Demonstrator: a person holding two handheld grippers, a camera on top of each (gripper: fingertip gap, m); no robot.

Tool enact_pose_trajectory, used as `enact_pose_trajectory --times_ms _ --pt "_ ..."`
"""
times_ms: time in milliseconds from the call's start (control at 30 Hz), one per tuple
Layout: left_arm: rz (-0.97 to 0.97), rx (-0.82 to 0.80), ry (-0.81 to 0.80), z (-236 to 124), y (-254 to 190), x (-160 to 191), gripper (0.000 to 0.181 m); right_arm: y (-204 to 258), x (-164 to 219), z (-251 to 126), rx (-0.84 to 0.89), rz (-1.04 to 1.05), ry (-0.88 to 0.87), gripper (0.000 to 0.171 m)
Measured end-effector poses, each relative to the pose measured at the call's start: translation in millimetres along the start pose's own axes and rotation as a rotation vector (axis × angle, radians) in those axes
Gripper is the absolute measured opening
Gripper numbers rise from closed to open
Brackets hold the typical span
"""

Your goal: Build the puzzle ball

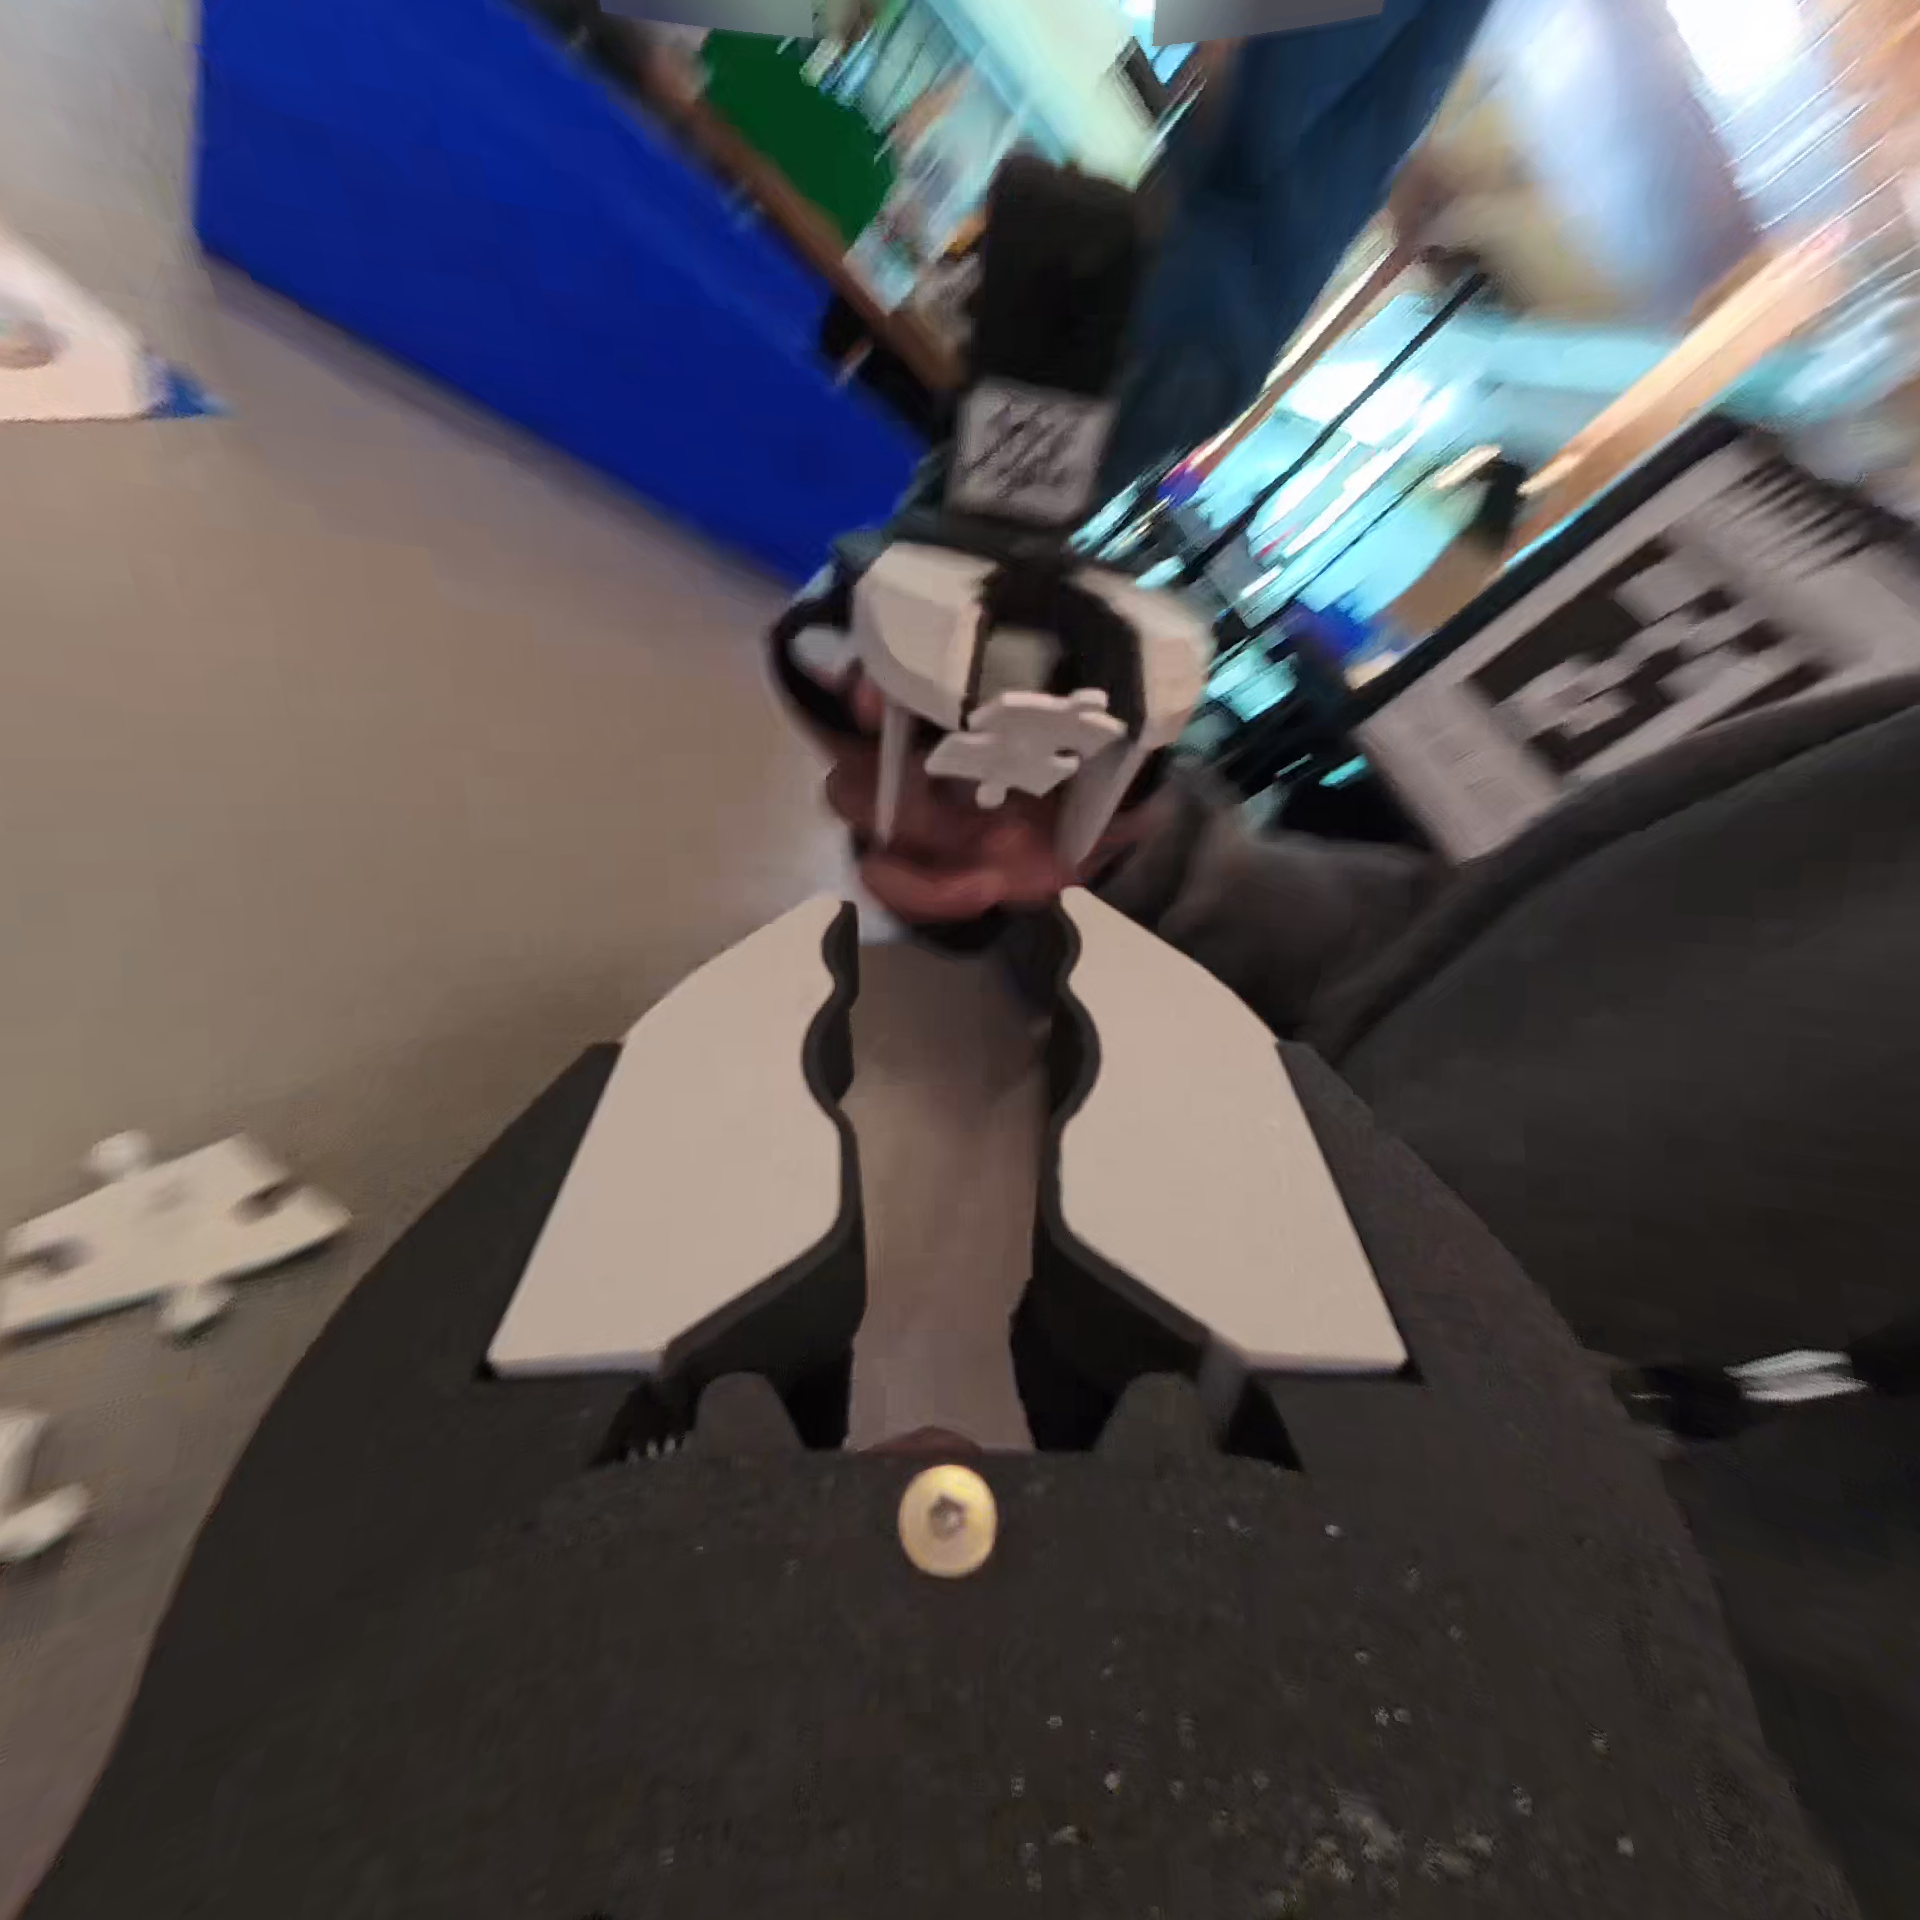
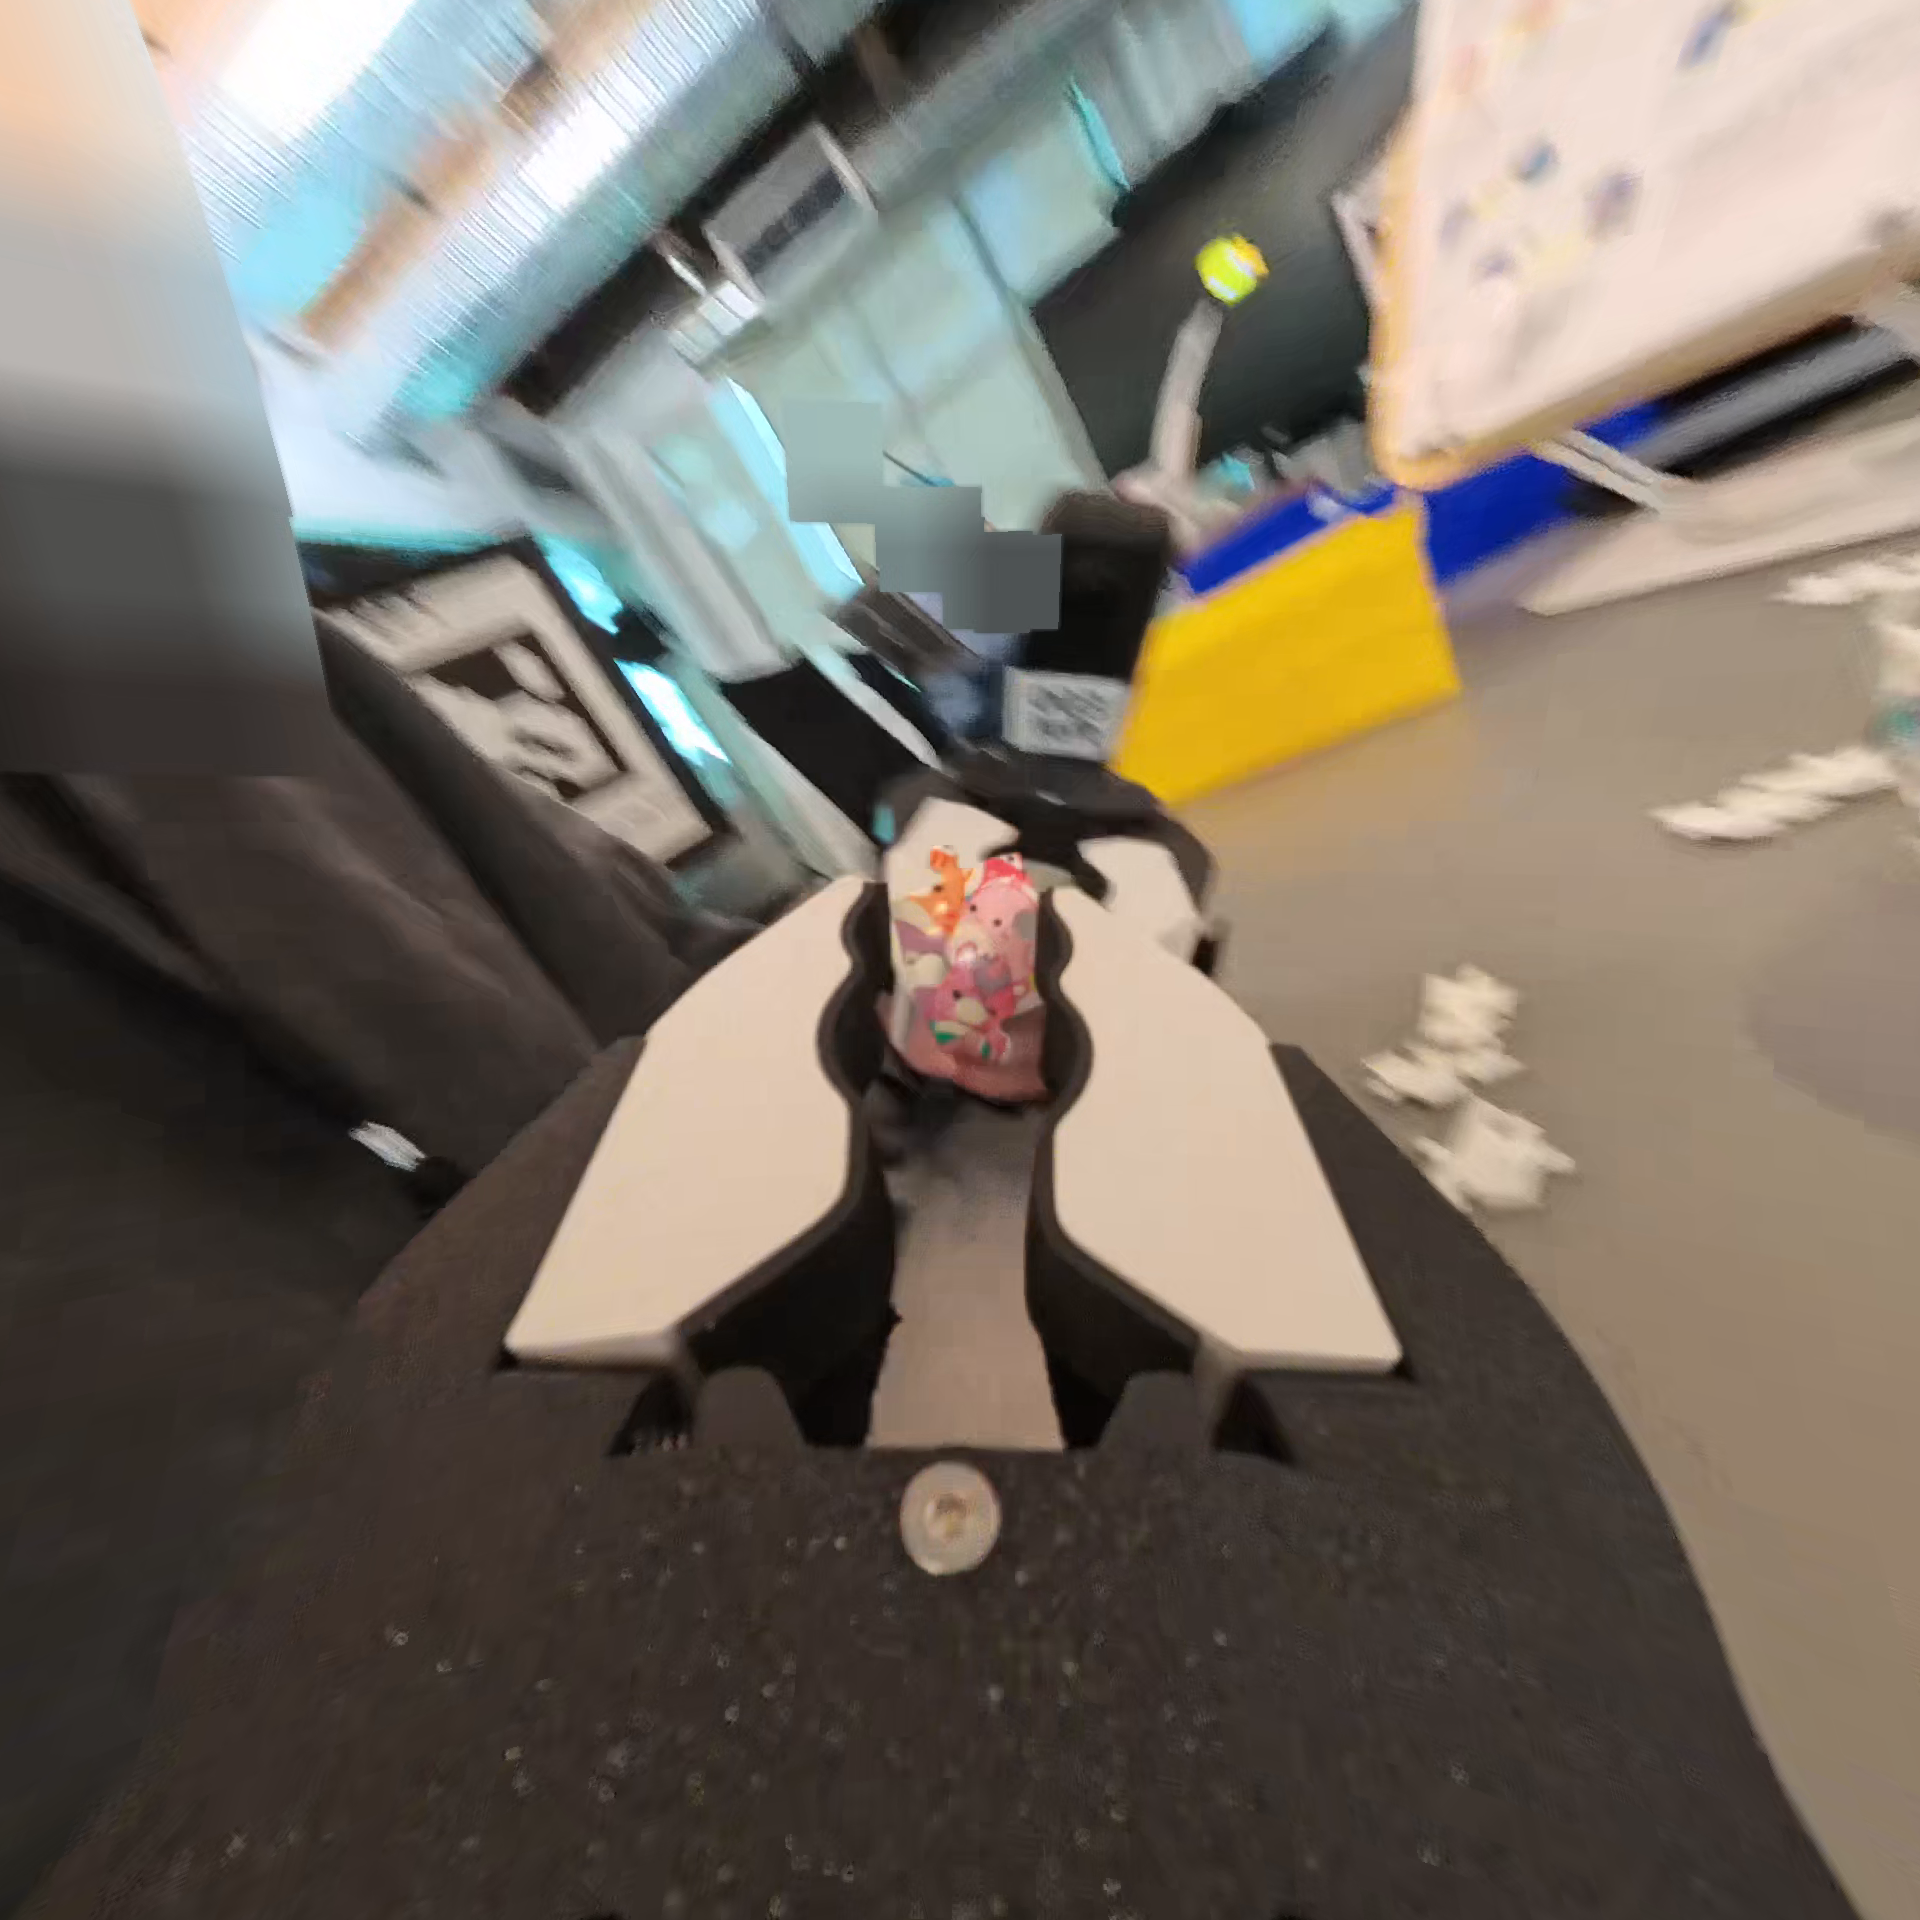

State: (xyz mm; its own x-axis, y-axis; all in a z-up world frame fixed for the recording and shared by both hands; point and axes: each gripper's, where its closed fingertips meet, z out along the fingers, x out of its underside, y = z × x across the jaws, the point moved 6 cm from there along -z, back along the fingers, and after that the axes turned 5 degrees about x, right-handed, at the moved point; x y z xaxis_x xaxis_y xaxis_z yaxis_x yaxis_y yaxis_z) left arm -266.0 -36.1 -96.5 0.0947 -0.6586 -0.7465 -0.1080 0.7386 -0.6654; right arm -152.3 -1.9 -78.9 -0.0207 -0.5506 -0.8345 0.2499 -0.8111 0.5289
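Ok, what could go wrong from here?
The piece sits only at the tips of the right claw, and both views are motion-blurred, so it might slip. The empty left claw is close ahead and could knock it. Loose pieces on the table could get swept.

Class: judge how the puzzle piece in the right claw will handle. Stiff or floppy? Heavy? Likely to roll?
Probably stiff: the puzzle piece juts from the right claw without drooping. Likely light, since it looks thin. Loose pieces lie flat on the table, so rolling seems unlikely.
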Motion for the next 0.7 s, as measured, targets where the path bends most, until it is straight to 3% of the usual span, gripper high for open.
enact_pose_trajectory --times_ms 133,233,367,467,567,700 --pt "-0.036 0.189 -0.118 -7 -16 -14 0.028 7 -5 19 -0.171 0.069 -0.057 0.026" --pt "0.03 0.17 -0.041 -3 -22 -9 0.028 11 -6 27 -0.249 0.109 -0.099 0.027" --pt "0.006 0.228 -0.103 -3 -26 -13 0.023 11 -1 32 -0.298 0.156 -0.113 0.027" --pt "-0.008 0.225 -0.098 -5 -22 -10 0.005 14 0 31 -0.318 0.153 -0.125 0.021" --pt "-0.025 0.186 -0.086 -7 -17 -9 0.002 6 -5 21 -0.231 0.11 -0.134 0.015" --pt "-0.039 -0.097 -0.023 -13 12 1 0.001 -8 -14 -2 0.062 -0.086 -0.054 0.018"
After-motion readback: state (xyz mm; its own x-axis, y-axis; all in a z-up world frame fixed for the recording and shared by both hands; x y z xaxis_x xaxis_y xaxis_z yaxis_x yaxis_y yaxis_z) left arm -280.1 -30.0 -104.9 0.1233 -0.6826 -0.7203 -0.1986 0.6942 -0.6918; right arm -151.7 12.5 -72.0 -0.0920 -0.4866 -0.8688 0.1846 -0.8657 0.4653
